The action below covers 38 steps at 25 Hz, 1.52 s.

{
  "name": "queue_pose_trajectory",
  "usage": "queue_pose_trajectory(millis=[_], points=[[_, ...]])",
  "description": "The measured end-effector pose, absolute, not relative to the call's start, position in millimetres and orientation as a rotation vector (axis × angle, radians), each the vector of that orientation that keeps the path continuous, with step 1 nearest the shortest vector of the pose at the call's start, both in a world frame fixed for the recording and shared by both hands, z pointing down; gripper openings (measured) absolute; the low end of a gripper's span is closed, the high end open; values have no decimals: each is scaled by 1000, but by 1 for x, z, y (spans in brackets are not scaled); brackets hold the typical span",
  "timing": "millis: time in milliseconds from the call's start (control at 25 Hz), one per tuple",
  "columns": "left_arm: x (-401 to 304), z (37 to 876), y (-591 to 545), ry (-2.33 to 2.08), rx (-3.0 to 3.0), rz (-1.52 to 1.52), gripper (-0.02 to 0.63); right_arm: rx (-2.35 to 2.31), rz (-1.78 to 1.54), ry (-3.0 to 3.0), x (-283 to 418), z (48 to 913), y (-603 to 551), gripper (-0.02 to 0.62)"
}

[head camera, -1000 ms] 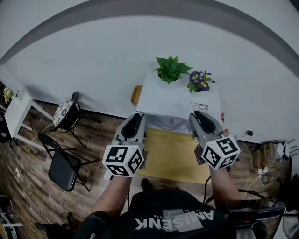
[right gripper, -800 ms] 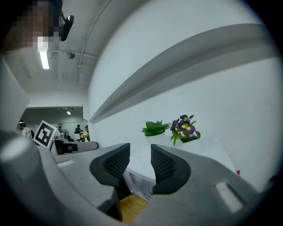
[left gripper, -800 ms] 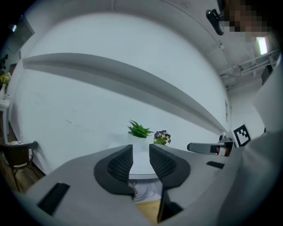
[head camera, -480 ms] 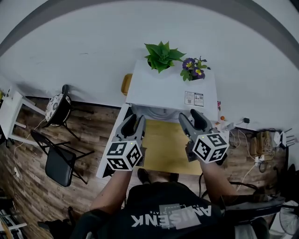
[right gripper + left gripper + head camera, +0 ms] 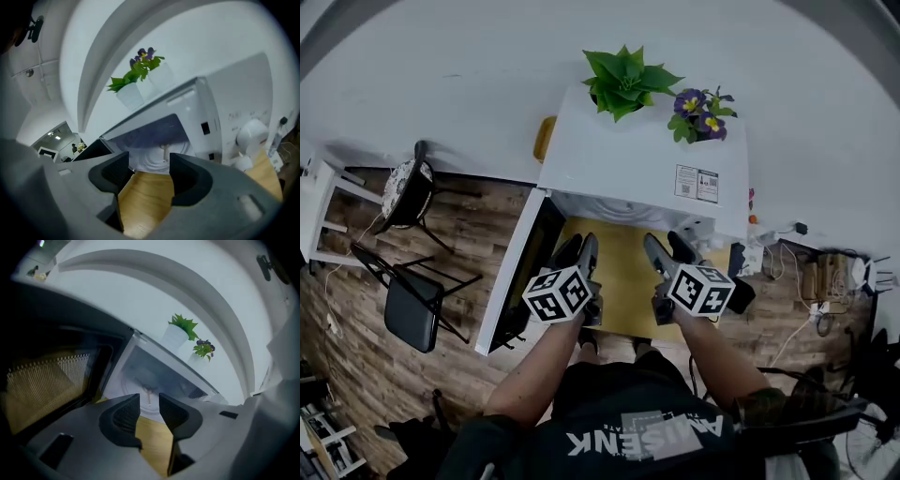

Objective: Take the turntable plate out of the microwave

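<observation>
Tools (image 5: 579, 251) (image 5: 666, 246) lowered; jaws opened, empty.

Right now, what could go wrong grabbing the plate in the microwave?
The left gripper and right gripper have just been opening, with nothing between their jaws. The turntable plate looks smooth and might slip when gripped. The open door stands close beside the left gripper and could get bumped. Knocking the microwave might shake the green plant and flowers on top.
</observation>
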<state>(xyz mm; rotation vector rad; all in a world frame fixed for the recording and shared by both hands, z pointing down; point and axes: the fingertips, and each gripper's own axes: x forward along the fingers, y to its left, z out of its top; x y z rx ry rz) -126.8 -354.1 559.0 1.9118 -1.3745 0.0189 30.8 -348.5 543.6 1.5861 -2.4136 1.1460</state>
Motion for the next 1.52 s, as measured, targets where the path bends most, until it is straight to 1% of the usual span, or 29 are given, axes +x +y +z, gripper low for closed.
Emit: queue_pose_trajectory(millis=[200, 280, 320, 400, 520, 600, 880, 1080, 1240, 1360, 1440, 1480, 1520], points=[[-119, 606, -367, -1304, 1814, 24, 138, 1634, 1354, -2298, 33, 599, -359, 256], [-111, 626, -377, -1247, 1742, 11, 159, 1636, 1454, -2239, 32, 622, -361, 256], [-107, 634, -383, -1222, 1710, 1, 181, 1639, 1497, -2209, 32, 632, -362, 259], [-99, 647, -393, -1199, 1674, 1, 187, 1658, 1579, -2162, 30, 647, -367, 269], [-91, 665, -404, -1175, 1636, 21, 221, 1674, 1659, -2116, 28, 661, -377, 290], [-90, 676, -411, -1173, 1597, 11, 253, 1667, 1696, -2091, 23, 670, -382, 316], [-86, 702, -433, -1177, 1554, 17, 256, 1699, 1868, -2012, 13, 688, -401, 331], [-87, 704, -438, -1147, 1505, -80, 256, 1735, 1911, -1980, 16, 696, -412, 331], [-86, 702, -433, -1108, 1531, -108, 223, 1734, 1966, -1971, 12, 697, -415, 331], [-81, 696, -428, -1068, 1571, -130, 159, 1721, 2005, -1969, 9, 700, -414, 331], [-79, 692, -424, -1056, 1588, -131, 103, 1718, 2014, -1973, 10, 701, -412, 331], [-78, 691, -422, -1050, 1596, -127, 83, 1719, 2019, -1976, 11, 701, -412, 331], [-76, 690, -420, -1039, 1600, -126, 78, 1716, 2024, -1983, 12, 701, -411, 330]])
